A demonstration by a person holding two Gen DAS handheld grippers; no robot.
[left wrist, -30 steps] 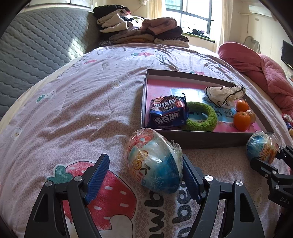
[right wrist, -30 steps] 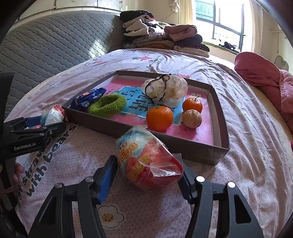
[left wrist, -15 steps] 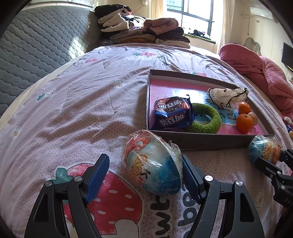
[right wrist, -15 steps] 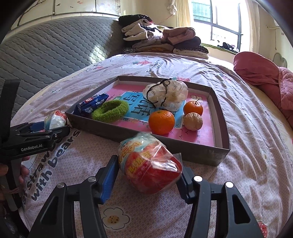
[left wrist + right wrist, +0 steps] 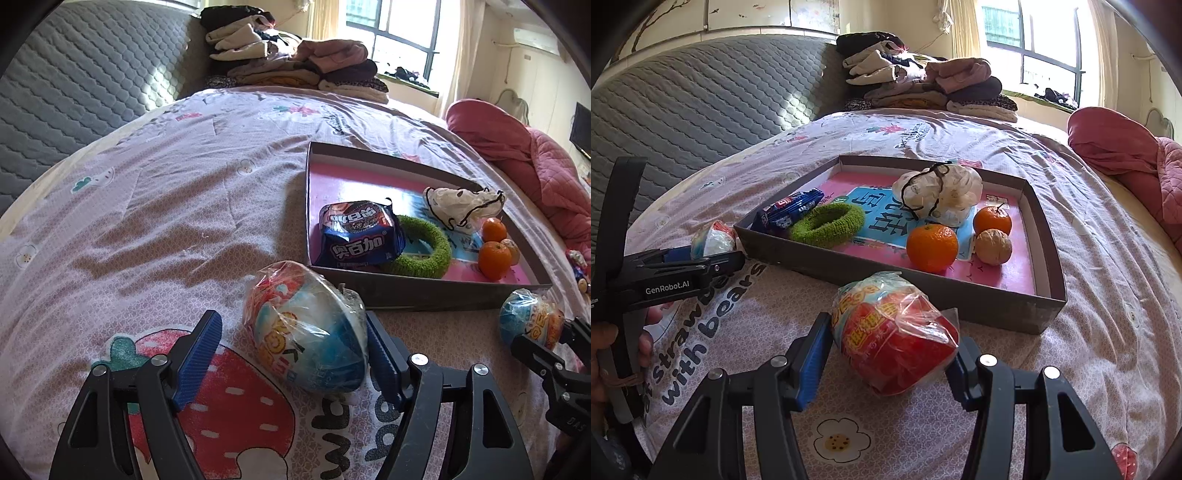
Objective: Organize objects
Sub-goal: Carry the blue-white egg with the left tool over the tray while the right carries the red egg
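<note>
Left wrist view. Left gripper [image 5: 291,321] held over the bed [image 5: 166,206], fingers [image 5: 199,350] spread apart. Between them, a blue-and-white wrapped egg [image 5: 306,332] lying on the strawberry print of the bedspread. Far finger right against the wrap, near one clearly apart from it, so no grip. Just beyond the egg, a shallow cardboard tray [image 5: 417,295] with a pink floor. Inside it: a blue snack packet [image 5: 360,236] leaning on a green fuzzy ring [image 5: 428,254], a white crumpled bag [image 5: 461,203] with a dark cord, two oranges [image 5: 495,258] and a walnut [image 5: 514,251] partly hidden behind them. At the right edge, the right gripper [image 5: 546,343] with a red wrapped egg [image 5: 528,321] at its tips, near the tray's front corner.

Right wrist view. Right gripper [image 5: 892,332] fingers just been closing, now pressed on the red wrapped egg [image 5: 894,336] from both sides. Egg down on the bedspread, just in front of the tray's near wall [image 5: 923,291], outside the tray. To the left, the left gripper [image 5: 731,258] lying level, gripped by a hand [image 5: 605,350], the blue-and-white egg [image 5: 713,240] beside the tray's left corner. Folded clothes [image 5: 923,85] stacked at the far end of the bed.
</note>
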